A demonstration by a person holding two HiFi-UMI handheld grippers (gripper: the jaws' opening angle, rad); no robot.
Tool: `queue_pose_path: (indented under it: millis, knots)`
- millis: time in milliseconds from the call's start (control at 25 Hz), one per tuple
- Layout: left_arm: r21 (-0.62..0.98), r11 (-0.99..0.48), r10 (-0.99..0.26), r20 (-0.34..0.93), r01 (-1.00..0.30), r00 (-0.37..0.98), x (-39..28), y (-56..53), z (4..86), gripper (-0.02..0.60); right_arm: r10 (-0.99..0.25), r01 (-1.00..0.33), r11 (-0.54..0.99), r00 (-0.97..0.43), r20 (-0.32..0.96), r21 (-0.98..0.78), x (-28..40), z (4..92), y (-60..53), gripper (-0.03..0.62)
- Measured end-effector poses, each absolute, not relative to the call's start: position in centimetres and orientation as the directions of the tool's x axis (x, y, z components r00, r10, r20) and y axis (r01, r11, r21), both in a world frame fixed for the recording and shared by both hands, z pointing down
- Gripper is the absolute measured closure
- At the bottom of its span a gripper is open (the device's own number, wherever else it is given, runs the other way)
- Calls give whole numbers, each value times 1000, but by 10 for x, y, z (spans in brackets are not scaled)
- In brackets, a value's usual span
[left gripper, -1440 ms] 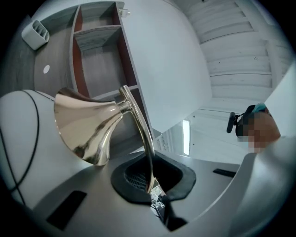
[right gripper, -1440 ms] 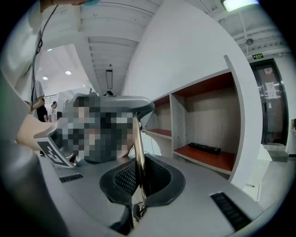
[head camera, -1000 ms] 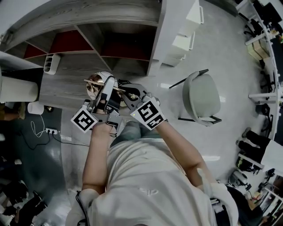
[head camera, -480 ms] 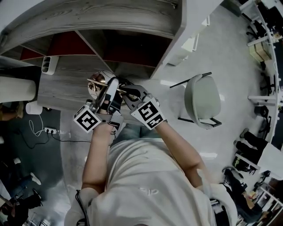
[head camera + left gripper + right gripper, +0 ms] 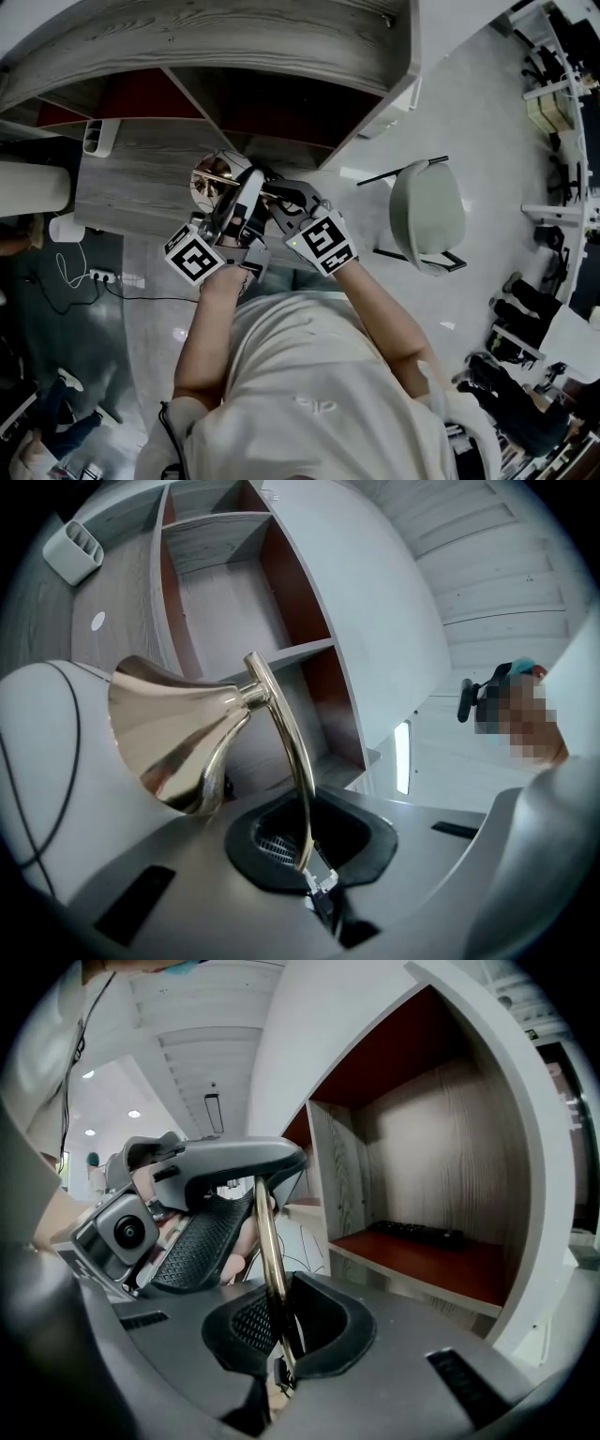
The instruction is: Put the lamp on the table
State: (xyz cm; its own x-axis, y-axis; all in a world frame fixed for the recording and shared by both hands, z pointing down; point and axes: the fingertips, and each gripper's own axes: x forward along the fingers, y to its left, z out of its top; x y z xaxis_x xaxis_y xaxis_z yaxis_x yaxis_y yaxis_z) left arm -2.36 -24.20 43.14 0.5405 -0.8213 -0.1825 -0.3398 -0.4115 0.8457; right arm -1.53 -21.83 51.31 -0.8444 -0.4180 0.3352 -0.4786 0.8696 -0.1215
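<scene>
The lamp is brass-coloured, with a flared shade [image 5: 208,181] and a thin curved stem [image 5: 287,752]. Both grippers hold it by that stem above the edge of the grey wood table [image 5: 122,192]. My left gripper [image 5: 244,190] is shut on the stem, which runs down into its jaws [image 5: 314,891], with the shade [image 5: 173,733] hanging to the left. Beside it, my right gripper [image 5: 274,195] is also shut on the stem [image 5: 267,1241], just where its jaws meet [image 5: 279,1368]. The left gripper [image 5: 211,1199] shows close by in the right gripper view.
A shelf unit [image 5: 234,103] with red-backed compartments rises behind the table. A white organiser [image 5: 98,136] and a white cylinder [image 5: 33,187] stand at the table's left. A pale chair [image 5: 427,202] stands to the right on the floor, and a power strip [image 5: 108,277] lies at left.
Both grippers and the lamp have drifted slightly to the right, still gripping the stem. The shelf unit fills more of the head view.
</scene>
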Motion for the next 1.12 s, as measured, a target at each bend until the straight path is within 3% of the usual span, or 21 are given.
queue_pose_path:
  millis: [960,1120]
  knots:
    - [848,-422,-816,-202,-320,542,-13,-233,435,563,-460,-533,832,-819,343,-157,-3,522,-215,559]
    - [838,-415,-816,-170,-354,553,-13,-231,436,513,-456,-526,829,-832,317,-189,-2,515,-215,509]
